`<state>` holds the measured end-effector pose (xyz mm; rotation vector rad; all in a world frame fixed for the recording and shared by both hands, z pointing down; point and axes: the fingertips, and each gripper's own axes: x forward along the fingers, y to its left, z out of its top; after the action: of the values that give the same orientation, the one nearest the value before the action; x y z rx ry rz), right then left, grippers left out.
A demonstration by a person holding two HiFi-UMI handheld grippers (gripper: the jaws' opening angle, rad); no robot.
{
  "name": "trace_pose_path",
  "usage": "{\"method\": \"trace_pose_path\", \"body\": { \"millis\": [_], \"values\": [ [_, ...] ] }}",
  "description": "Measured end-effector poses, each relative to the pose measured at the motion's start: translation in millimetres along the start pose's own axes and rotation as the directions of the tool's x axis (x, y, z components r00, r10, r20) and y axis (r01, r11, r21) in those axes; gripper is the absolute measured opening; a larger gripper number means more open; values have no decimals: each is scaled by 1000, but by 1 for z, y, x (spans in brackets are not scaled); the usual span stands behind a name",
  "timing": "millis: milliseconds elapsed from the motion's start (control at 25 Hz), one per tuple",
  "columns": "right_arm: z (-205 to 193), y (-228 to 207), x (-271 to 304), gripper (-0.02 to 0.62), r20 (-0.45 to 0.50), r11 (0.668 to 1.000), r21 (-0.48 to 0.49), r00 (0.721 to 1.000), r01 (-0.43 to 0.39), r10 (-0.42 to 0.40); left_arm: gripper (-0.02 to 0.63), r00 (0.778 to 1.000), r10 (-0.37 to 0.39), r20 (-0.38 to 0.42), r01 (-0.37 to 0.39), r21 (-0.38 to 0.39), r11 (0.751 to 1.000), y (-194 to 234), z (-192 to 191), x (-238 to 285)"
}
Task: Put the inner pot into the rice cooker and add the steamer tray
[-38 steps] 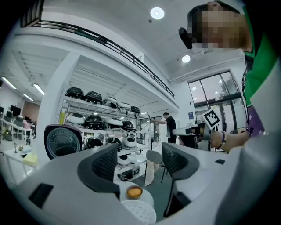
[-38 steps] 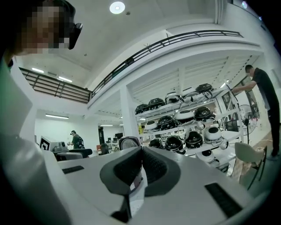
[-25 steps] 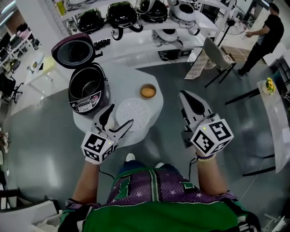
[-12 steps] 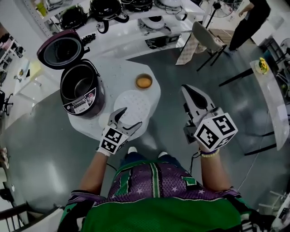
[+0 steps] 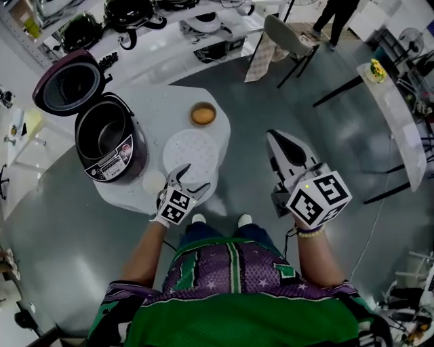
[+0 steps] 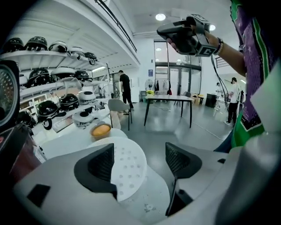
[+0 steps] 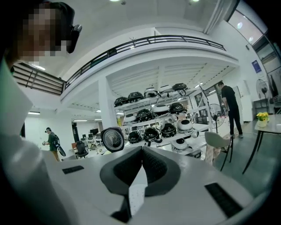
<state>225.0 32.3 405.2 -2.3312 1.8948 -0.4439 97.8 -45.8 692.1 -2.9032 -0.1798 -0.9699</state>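
Observation:
The dark rice cooker stands at the left of the white table, lid swung open; its dark inner pot sits inside. The round white perforated steamer tray lies flat on the table to the cooker's right. My left gripper hovers open at the tray's near edge. In the left gripper view the tray lies just past the left gripper, nothing touching its pads. My right gripper is shut and empty, held over the floor right of the table; its jaws meet.
A small bowl with orange contents sits beyond the tray. A small white disc lies near the table's front edge. Shelves of other cookers run behind. A chair and a black-legged table stand to the right.
My left gripper has dropped toward the table and now sits low at the tray's near edge, still open. The right gripper has sunk slightly and stays shut.

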Motion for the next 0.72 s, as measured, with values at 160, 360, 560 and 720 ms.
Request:
{"method": "trace_pose_path", "body": {
  "millis": [160,360,560,720],
  "values": [
    [-11,2,-5,6,-1,998,18,999,53,-53,383,999,-37,-37,39,37,999,-3,-22,16],
    [-23,5,-15,6,-1,993,32,994,111,-111,383,991,-77,-111,88,96,991,-8,-44,40],
    [-33,4,-22,6,-13,988,66,990,142,-142,383,983,-108,-150,123,96,988,-12,-58,58],
    [-38,5,-28,6,-14,984,71,986,165,-165,344,973,-77,-217,120,191,974,-10,-69,68]
  ]
}}
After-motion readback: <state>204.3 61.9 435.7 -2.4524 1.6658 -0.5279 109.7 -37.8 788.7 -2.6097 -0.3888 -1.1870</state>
